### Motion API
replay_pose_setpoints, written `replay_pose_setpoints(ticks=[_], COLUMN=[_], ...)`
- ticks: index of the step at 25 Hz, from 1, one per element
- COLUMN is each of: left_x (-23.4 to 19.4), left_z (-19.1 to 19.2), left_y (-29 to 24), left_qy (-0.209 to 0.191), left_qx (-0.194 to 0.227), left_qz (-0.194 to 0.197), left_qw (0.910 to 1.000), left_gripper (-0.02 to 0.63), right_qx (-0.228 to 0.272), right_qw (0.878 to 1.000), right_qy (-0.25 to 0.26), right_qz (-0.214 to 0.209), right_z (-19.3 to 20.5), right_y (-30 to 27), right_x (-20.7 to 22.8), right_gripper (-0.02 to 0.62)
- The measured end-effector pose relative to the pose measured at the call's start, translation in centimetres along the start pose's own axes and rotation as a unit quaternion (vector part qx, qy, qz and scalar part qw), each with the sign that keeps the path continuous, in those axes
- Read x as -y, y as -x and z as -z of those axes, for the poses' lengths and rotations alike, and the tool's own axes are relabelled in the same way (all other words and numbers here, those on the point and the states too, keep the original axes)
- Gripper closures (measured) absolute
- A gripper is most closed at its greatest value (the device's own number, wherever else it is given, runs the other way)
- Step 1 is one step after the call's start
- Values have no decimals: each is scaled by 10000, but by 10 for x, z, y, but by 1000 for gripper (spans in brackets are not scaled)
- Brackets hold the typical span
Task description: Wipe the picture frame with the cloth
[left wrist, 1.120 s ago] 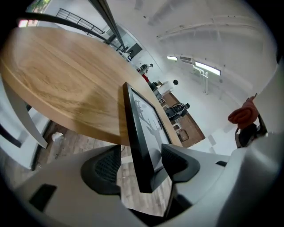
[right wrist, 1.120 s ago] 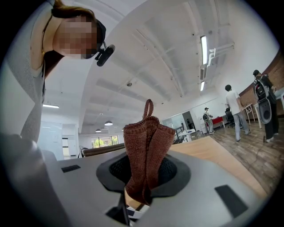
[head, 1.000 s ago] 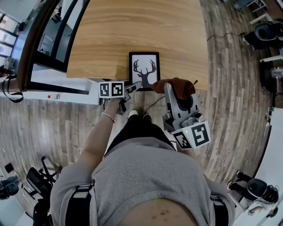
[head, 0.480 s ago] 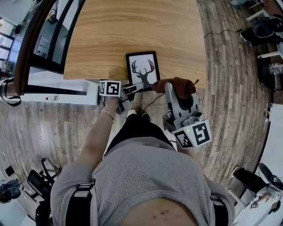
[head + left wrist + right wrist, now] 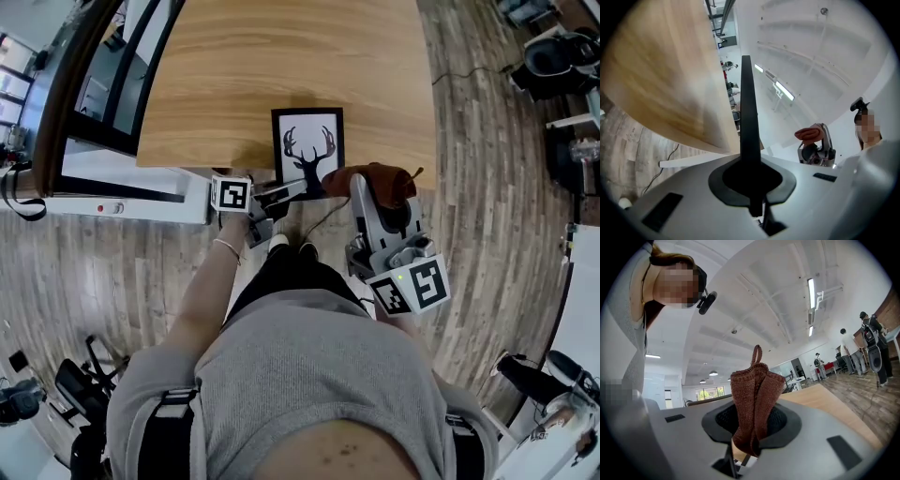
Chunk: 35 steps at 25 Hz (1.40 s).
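A black picture frame [image 5: 307, 150] with a deer print lies at the near edge of the wooden table [image 5: 281, 66]. My left gripper [image 5: 296, 188] is shut on the frame's near left corner; its jaws have just been closing with the frame between them. In the left gripper view the frame [image 5: 746, 103] shows edge-on as a thin black strip rising out of the gripper [image 5: 751, 180]. My right gripper [image 5: 360, 184] is shut on a bunched brown knitted cloth [image 5: 382, 180] just right of the frame's near edge. The cloth [image 5: 754, 399] sticks up out of that gripper [image 5: 749, 430].
A white bench [image 5: 122, 202] runs along the table's left near side. Wooden floor surrounds the table, with black chairs [image 5: 558, 61] at the far right. Several people [image 5: 846, 350] stand far off in the right gripper view.
The left gripper swung right and closed on the frame's near left corner. The frame shifted slightly and straightened on the table. The right gripper with the cloth stayed where it was.
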State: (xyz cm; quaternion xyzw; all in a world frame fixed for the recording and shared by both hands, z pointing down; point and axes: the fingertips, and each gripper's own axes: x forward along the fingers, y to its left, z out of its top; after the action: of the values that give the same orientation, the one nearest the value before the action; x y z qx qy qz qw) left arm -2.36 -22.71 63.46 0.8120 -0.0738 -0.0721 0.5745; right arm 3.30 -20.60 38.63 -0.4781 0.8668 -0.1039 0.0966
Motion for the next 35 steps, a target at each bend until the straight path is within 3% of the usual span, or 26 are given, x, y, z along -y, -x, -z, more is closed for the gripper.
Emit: replay_pose_setpoints(ticks=[7, 12, 17, 22, 25, 29, 31, 35], left_x=[73, 143, 213, 257, 273, 292, 298, 306], left_z=[-14, -40, -52, -47, -38, -26, -20, -20], left_y=[-17, -49, -74, -96, -103, -105, -110, -112], left_qy=[-861, -1440, -2388, -3299, -3534, -3545, -3697, -3803], left_qx=[-93, 58, -58, -319, -325, -176, -231, -147], left_qz=[368, 829, 1086, 947, 943, 1053, 985, 896], left_qw=[9956, 9861, 9650, 9387, 9301, 9289, 9236, 9204], left_gripper=[589, 589, 589, 589, 589, 589, 589, 589], right_qx=[484, 830, 1430, 2303, 2589, 2735, 2692, 2458], right_qw=[9981, 9940, 9828, 9586, 9409, 9242, 9224, 9349], right_qy=[346, 609, 1016, 1486, 2037, 2630, 2749, 2508], right_qz=[-176, -379, -571, -770, -784, -432, -334, -520], right_z=[-35, -69, -125, -203, -233, -244, -243, -231], right_y=[11, 20, 20, 22, 24, 27, 24, 19], right_x=[-27, -32, -43, -62, -78, -75, -68, -64], right_gripper=[499, 499, 499, 499, 499, 499, 499, 499])
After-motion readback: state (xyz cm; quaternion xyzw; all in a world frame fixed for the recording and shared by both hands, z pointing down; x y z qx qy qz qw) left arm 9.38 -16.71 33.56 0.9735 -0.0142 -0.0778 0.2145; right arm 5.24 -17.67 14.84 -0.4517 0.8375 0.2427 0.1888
